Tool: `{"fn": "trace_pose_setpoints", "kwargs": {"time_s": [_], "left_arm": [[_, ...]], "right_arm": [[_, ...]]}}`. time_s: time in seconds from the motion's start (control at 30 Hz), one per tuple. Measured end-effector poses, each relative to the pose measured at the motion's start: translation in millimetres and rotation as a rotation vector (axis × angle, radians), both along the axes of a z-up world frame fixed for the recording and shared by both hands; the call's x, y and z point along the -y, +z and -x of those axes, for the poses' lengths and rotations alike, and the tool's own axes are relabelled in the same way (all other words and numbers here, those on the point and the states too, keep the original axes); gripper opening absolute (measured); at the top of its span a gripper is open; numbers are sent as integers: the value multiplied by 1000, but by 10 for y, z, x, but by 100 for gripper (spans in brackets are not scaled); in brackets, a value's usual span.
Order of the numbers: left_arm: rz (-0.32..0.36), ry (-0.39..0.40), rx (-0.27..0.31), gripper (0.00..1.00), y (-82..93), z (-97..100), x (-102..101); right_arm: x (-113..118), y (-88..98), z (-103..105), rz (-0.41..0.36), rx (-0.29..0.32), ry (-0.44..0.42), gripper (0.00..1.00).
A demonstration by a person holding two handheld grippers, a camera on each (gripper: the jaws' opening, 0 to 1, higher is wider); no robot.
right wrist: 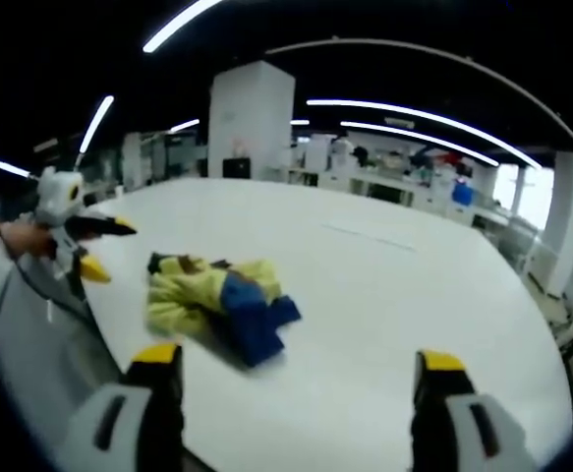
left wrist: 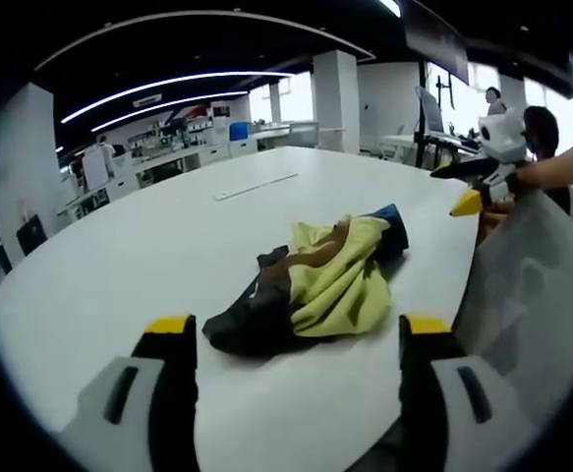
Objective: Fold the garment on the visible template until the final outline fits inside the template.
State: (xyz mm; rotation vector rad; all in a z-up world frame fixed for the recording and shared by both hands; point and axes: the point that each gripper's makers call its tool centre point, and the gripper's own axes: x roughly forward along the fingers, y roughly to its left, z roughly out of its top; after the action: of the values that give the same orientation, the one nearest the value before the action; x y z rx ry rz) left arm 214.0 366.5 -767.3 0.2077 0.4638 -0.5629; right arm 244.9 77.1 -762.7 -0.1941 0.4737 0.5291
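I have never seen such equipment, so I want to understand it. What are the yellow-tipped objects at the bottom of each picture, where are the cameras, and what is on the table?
A person holds one two-jaw gripper in each hand, and a fisheye camera rides on each gripper and looks forward along its jaws. In the left gripper view, the yellow-tipped pieces at the bottom belong to the left gripper; its jaws stand wide apart and hold nothing. The right gripper view shows the right gripper in the same way, open and empty. Each gripper also appears at the edge of the other view, held by the person's hand. On the white table lies a crumpled garment, yellow-green with dark, brown and blue parts. It is not yet folded. Behind is an open office.
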Motion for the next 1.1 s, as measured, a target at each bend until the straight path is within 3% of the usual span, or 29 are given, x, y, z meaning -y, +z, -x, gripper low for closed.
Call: {"fn": "trace_pose_setpoints", "kwargs": {"time_s": [1.1], "left_arm": [[-12,-21,-22,76,-26,30,61]], "right_arm": [[51,-27,-24,10,-14,-15,96]]}}
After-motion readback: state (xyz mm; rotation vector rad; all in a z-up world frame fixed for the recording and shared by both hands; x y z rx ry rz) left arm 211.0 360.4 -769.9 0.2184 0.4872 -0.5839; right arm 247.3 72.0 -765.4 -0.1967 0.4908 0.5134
